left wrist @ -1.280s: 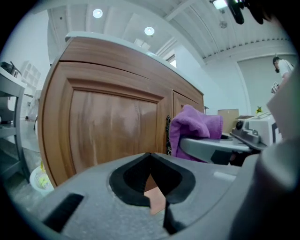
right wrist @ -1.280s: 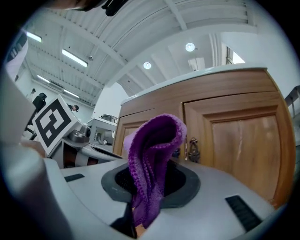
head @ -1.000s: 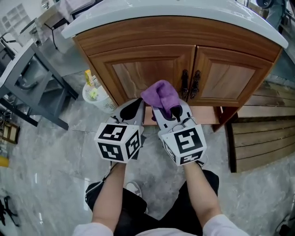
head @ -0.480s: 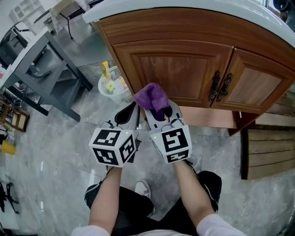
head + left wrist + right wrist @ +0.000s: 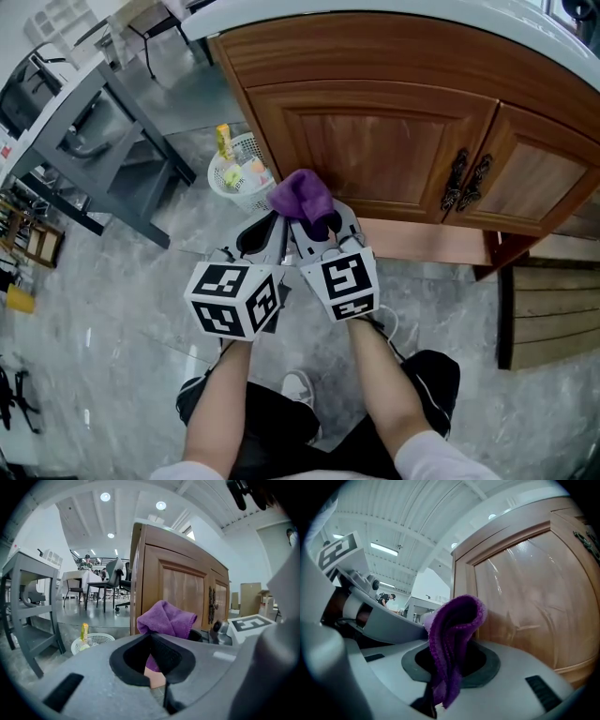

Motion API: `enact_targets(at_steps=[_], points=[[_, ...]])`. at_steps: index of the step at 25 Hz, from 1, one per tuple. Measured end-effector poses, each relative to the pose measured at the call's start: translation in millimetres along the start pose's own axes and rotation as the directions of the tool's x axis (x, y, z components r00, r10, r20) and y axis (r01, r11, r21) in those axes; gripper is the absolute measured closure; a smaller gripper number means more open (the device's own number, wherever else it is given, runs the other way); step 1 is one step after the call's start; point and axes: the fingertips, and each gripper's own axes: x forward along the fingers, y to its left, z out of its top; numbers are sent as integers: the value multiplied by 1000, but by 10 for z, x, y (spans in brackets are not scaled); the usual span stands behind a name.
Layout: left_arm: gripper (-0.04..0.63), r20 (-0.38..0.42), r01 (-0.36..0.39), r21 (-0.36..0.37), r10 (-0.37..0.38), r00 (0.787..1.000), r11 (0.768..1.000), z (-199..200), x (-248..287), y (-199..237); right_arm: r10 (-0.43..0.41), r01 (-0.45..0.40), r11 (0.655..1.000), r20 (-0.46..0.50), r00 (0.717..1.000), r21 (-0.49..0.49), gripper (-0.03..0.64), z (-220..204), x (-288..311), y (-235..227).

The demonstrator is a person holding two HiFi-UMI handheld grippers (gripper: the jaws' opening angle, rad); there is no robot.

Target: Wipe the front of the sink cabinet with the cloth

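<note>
Wooden cabinet front (image 5: 375, 141) ahead; with right gripper (image 5: 319, 223) clamped on cloth (image 5: 302, 195), press flat, sweep evenly; left gripper (image 5: 265, 230) closed, empty

The cloth (image 5: 302, 195) is seen as purple. The cabinet (image 5: 375, 141) is shown in warm brown with wavy wood grain; its handles (image 5: 457, 180) are dark, and it is topped by a white sink (image 5: 506, 21). The left gripper (image 5: 265, 230) and right gripper (image 5: 319, 225) are coloured pale grey with black pads, and their cubes (image 5: 234, 300) are marked with black squares on white. Left of the cabinet, a white basket (image 5: 236, 176) with something yellow in it is seen. Below the cabinet, the floor (image 5: 112, 309) is veined grey.
</note>
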Motion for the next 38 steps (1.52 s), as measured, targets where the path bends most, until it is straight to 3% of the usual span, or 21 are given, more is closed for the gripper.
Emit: enact_targets(at_steps=[16, 38], points=[[590, -22, 80, 25, -80, 997, 996, -2, 207, -451, -68, 65, 996, -47, 997, -66, 531, -71, -413, -428], [590, -14, 211, 61, -210, 978, 976, 115, 457, -1404, -195, 189, 977, -58, 979, -102, 531, 34, -1244, -1155]])
